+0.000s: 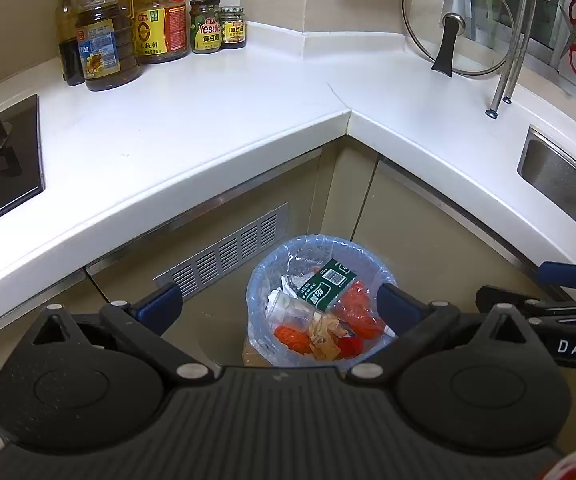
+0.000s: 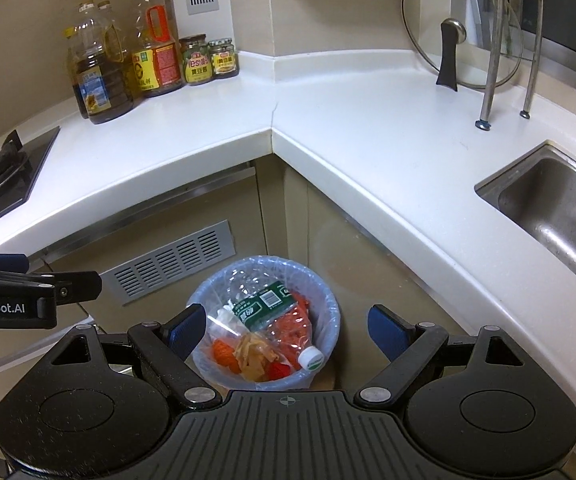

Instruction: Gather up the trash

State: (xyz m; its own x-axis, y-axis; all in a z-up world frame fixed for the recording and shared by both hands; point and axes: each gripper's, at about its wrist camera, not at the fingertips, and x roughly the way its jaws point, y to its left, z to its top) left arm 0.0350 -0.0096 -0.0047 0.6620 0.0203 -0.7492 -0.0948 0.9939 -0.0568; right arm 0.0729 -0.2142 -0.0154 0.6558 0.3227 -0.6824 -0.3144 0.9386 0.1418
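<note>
Both grippers [image 1: 275,304] [image 2: 288,330] above trash bin [image 2: 330,304]

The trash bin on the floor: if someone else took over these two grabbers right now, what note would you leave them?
Left gripper: open, empty, above the bin.
Right gripper: open, empty, also over the bin.
Trash bin: on the floor in the cabinet corner, lined with a clear bag, holding a plastic bottle, orange-red wrappers and crumpled paper.
Done: that trash is in the bin.
Left: no loose trash shows on the white counter; check elsewhere, perhaps tie the bag.
</note>
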